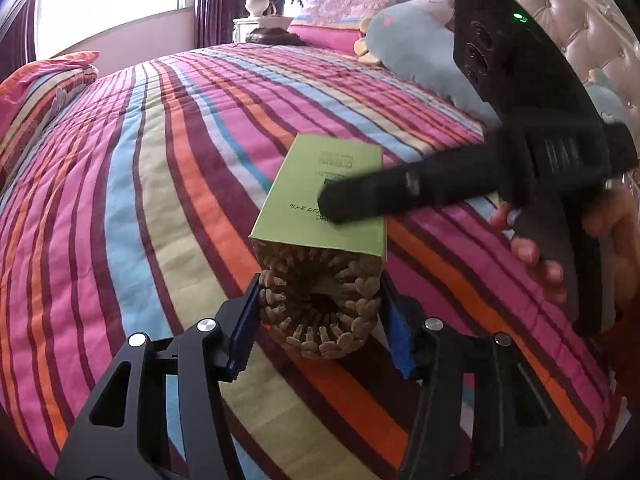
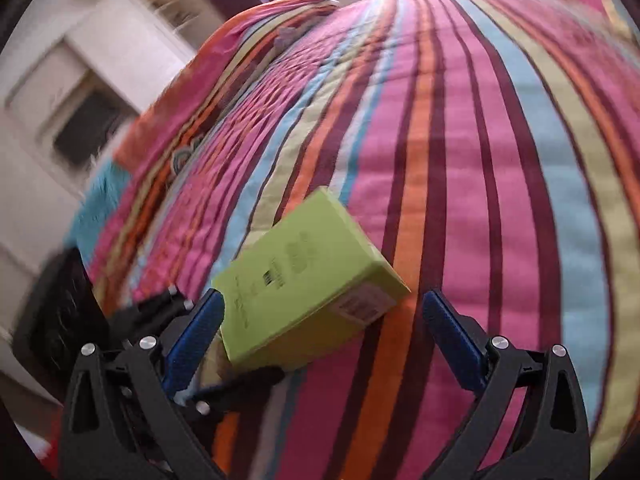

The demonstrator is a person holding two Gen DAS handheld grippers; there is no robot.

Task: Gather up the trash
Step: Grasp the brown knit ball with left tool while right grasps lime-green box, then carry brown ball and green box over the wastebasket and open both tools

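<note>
My left gripper [image 1: 318,324] clamped on the woven basket [image 1: 320,308]; green box [image 1: 324,196] sticking out of the basket's mouth, above the striped bedspread [image 1: 160,160]; my right gripper [image 2: 322,336] wide open, straddling the box, not gripping; plush toy [image 1: 412,52] by the headboard.

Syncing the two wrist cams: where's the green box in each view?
Left wrist: green box at centre, above the woven basket that the left hand-held gripper clamps; the right hand-held gripper's finger crosses it.
Right wrist: green box lower centre, between the open fingers of the right hand-held gripper.
Shared landmark: the striped bedspread.
</note>
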